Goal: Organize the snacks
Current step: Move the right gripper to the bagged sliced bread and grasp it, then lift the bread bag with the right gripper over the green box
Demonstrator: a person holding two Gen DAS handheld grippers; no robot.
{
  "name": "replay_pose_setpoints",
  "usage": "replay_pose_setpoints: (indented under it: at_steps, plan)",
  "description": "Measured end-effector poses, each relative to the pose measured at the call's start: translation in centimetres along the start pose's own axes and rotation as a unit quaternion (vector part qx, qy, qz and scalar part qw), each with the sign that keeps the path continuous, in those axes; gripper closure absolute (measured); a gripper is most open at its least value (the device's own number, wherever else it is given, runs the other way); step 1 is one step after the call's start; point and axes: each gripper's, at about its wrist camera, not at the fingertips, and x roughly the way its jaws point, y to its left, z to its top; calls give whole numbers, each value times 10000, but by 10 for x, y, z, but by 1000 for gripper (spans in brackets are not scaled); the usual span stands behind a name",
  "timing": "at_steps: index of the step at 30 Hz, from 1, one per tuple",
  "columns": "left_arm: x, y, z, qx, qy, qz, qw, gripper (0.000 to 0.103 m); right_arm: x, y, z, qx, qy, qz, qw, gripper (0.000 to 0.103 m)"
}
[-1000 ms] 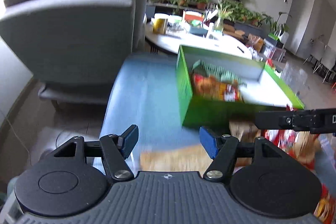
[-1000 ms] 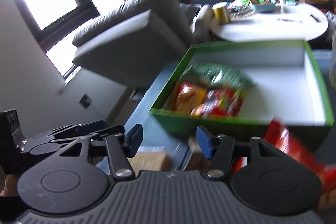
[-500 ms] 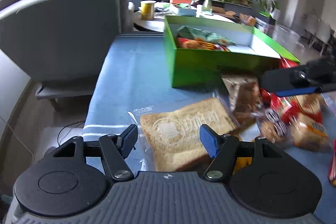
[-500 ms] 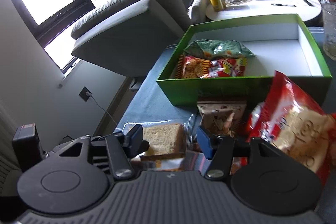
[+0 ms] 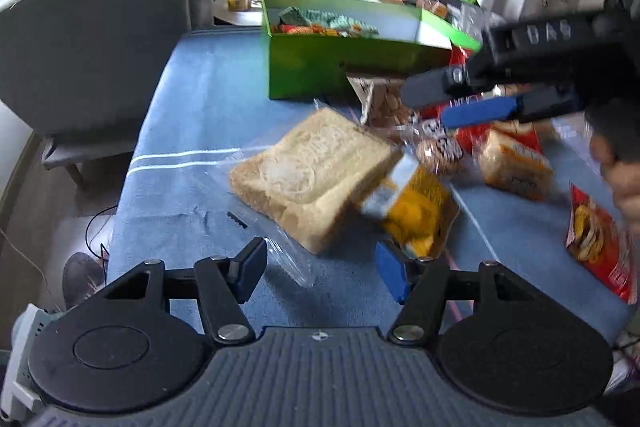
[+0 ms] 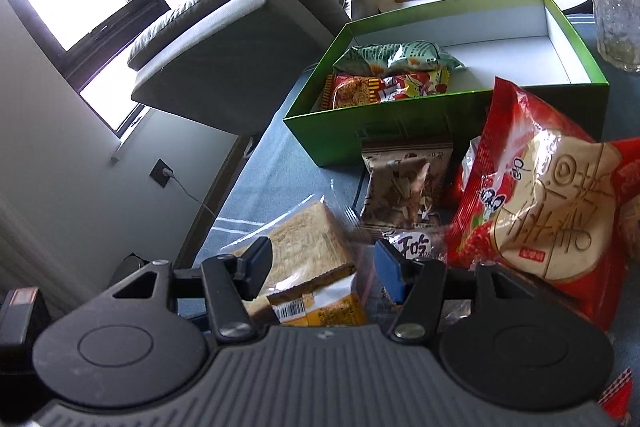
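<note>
Blue-clothed counter (image 5: 192, 115) in a living room, loose snacks in front of a green box (image 6: 404, 135).
Nearest, left tongs (image 5: 320, 271) parted and gripping nothing, having just been closing, with the clear wrapper edge of the bagged bread (image 5: 312, 171) reaching between the tips. Judged light, soft and easily crushed; film slippery; best taken across the loaf's thick edge, gently, not by loose film. Beside it, touching, yellow packet (image 5: 412, 207): light, crinkly, probably pliant. Right tongs (image 6: 322, 267) likewise parted and empty, poised above bread and yellow packet. Farther on, brown packet (image 6: 404, 187) and big red bag (image 6: 536, 211), puffy, likely light with brittle contents. Farthest, box holding a green bag (image 6: 392, 57) and red packet (image 6: 384, 89) at its left end, remainder bare.
</note>
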Motion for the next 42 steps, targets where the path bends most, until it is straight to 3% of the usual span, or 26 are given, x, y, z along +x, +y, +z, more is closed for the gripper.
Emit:
replay_pose_setpoints:
  at_steps: [8,13,26,34,39,42]
  plan:
    - [9,14,11,-729,-67,-104,9973,45,10,-1,-3,163,117,71,9998,23]
    - [21,17,11,-826,-73,195,9964,42,10,-2,-1,228,78,102,9997,23]
    - [9,39,11,-1049,-196,290,9939,42,31,4,12,339,291,290,9986,23]
    - [12,50,25,-1352,-311,238,9901,37,60,17,19,262,432,-213,9985,23]
    - [31,48,28,-1458,-148,108,9892,37,78,10,17,561,681,-179,9959,23]
    - [32,45,28,-1434,-189,101,9894,39,78,16,18,386,697,-197,9966,23]
